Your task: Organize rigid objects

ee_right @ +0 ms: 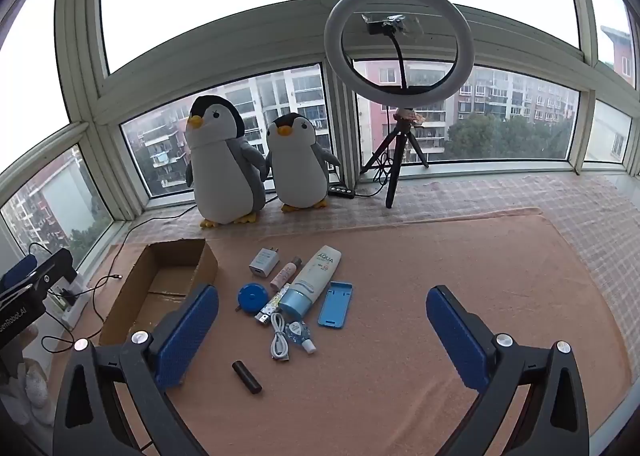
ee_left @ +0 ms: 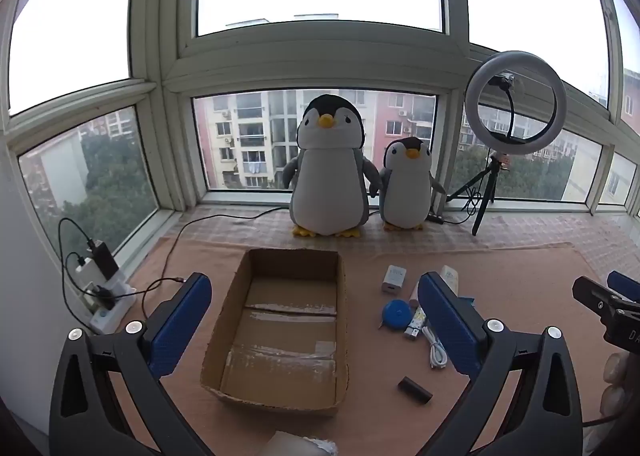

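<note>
An open, empty cardboard box (ee_left: 280, 328) (ee_right: 160, 288) lies on the pink mat. To its right lie a white charger (ee_right: 263, 262), a blue round tape measure (ee_right: 252, 296), a white sunscreen tube (ee_right: 314, 280), a blue flat case (ee_right: 336, 304), a white coiled cable (ee_right: 279, 340) and a dark cylinder (ee_right: 247, 376) (ee_left: 415, 390). My left gripper (ee_left: 312, 292) is open and empty above the box. My right gripper (ee_right: 322, 304) is open and empty above the small items.
Two plush penguins (ee_left: 332, 168) (ee_left: 406, 184) stand at the window. A ring light on a tripod (ee_right: 398, 44) stands right of them. A power strip with chargers and cables (ee_left: 100, 280) sits at the left edge. The mat's right half (ee_right: 480, 276) is bare.
</note>
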